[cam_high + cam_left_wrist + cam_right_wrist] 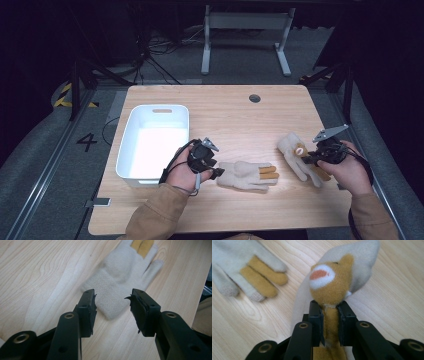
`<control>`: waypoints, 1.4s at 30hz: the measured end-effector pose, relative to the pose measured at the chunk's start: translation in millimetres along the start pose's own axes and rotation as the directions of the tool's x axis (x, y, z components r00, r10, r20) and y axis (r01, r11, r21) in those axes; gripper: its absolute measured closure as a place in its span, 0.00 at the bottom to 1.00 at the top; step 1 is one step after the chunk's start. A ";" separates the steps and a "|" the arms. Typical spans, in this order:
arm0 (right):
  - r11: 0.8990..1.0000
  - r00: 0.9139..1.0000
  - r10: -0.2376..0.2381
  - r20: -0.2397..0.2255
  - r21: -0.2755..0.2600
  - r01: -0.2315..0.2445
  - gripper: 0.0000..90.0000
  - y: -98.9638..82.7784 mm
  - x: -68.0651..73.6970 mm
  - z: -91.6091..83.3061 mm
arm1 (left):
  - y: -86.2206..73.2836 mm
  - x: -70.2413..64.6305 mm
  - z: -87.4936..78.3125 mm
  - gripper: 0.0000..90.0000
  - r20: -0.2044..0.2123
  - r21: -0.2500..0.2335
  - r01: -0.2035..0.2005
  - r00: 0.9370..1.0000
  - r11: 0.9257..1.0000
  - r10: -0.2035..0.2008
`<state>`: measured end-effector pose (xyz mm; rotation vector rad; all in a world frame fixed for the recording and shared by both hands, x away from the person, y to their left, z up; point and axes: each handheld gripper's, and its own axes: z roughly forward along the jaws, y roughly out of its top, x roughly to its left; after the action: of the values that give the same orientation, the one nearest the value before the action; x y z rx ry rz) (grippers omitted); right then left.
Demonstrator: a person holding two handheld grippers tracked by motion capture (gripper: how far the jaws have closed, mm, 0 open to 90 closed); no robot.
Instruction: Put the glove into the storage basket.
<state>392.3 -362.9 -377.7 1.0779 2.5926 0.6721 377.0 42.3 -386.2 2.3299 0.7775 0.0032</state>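
With the right gripper (329, 322) clamped on the fox glove (300, 157), well right of the white bin (152, 140), the half-open, empty left gripper (113, 307) probably must close on the nearer glove (247, 175).

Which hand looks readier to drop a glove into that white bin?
Probably the right: its tool is already shut on the bear-face glove. The left tool, though beside the white bin, stands open over the other glove.

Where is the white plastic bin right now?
In the high view the white plastic bin sits on the left part of the wooden table, just left of the left claw and the cream knitted glove.
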 end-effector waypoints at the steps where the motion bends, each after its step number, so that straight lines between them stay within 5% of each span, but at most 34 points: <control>1: 1.000 1.000 -0.007 0.001 -0.006 0.007 0.85 0.6 1.2 -1.3 | 0.4 0.1 0.0 0.62 0.000 -0.001 -0.003 1.000 1.000 0.003; 10: 0.997 0.999 -0.052 0.013 -0.062 0.052 0.85 6.8 12.4 -11.6 | 0.9 -1.8 -4.2 0.62 0.000 -0.012 -0.004 1.000 1.000 0.004; 26: 0.982 0.985 -0.160 -0.072 -0.116 0.151 0.85 30.1 40.5 -16.3 | -5.8 -1.5 -7.5 0.62 -0.003 -0.006 0.016 1.000 1.000 -0.016; 35: 0.961 0.955 -0.259 -0.148 -0.141 0.239 0.85 54.4 60.4 -5.7 | -18.6 -1.6 -17.1 0.62 -0.024 -0.013 0.042 0.999 0.999 -0.042; 42: 0.932 0.909 -0.354 -0.220 -0.161 0.324 0.85 74.7 82.6 10.1 | -29.6 -0.7 -24.4 0.62 -0.040 -0.017 0.071 0.997 0.997 -0.072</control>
<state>383.9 -254.1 -353.1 0.5102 2.8025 0.9073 355.7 74.3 -385.0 2.2926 0.8779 0.0254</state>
